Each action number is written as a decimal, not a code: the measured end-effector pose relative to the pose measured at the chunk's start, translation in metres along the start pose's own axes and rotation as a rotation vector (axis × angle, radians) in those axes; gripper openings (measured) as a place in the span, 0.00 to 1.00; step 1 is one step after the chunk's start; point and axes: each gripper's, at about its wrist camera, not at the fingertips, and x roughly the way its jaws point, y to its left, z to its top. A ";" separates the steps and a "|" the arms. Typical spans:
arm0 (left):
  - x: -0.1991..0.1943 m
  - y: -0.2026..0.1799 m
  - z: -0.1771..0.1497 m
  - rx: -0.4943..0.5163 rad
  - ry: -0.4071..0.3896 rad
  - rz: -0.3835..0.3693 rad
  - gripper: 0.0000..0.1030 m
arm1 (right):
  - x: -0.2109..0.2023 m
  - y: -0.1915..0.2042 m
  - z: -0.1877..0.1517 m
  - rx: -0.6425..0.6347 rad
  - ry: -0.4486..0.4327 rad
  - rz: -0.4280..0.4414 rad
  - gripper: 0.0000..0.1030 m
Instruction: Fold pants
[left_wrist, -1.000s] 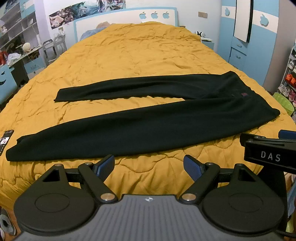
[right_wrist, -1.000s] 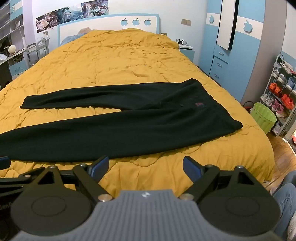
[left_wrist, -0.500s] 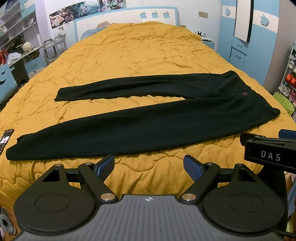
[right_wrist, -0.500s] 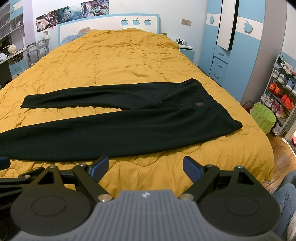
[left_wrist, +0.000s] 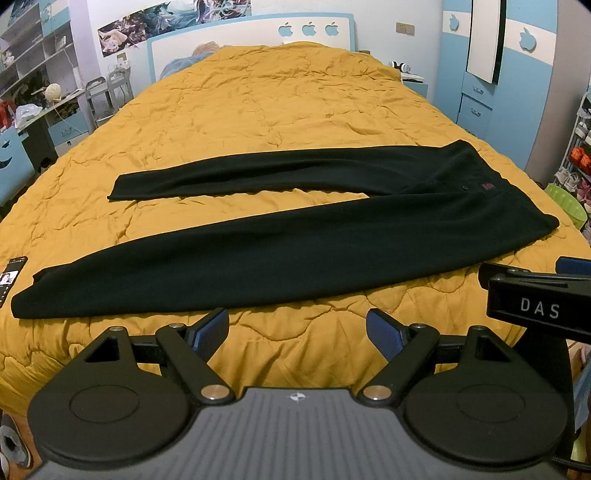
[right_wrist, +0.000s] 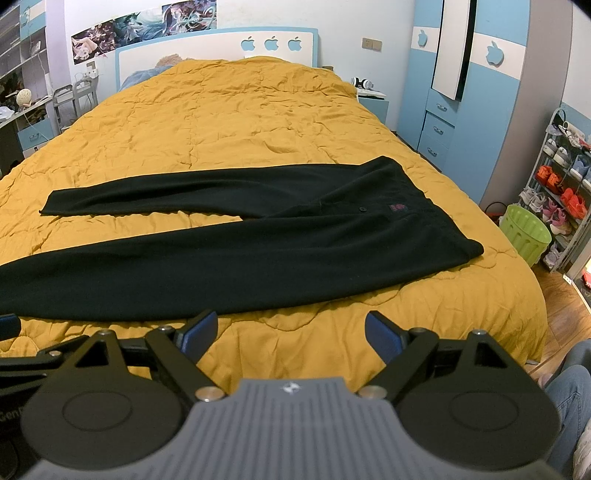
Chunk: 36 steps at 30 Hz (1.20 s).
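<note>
Black pants (left_wrist: 295, 254) lie flat on the yellow bedspread (left_wrist: 258, 110), waist at the right, both legs stretching left in a narrow V. They also show in the right wrist view (right_wrist: 258, 251). My left gripper (left_wrist: 297, 328) is open and empty, hovering at the near bed edge just short of the near leg. My right gripper (right_wrist: 291, 328) is open and empty, also near the bed edge, in front of the near leg's upper part. The right gripper's body (left_wrist: 539, 306) shows at the right of the left wrist view.
A phone (left_wrist: 11, 275) lies on the bed's left edge by the near cuff. A green bin (right_wrist: 524, 232) and a shoe rack (right_wrist: 561, 184) stand right of the bed. Blue wardrobe (right_wrist: 461, 110) at the right, desk and shelves (left_wrist: 37, 103) at the left.
</note>
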 end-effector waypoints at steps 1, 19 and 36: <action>0.000 0.000 0.000 0.000 0.000 0.000 0.95 | 0.000 0.000 0.000 0.000 0.000 0.000 0.81; 0.000 0.000 0.000 0.000 0.002 0.001 0.95 | 0.000 0.000 -0.003 0.002 0.000 -0.003 0.81; 0.066 0.136 -0.019 -0.332 0.090 0.015 0.95 | 0.073 -0.115 -0.012 0.098 -0.125 -0.018 0.81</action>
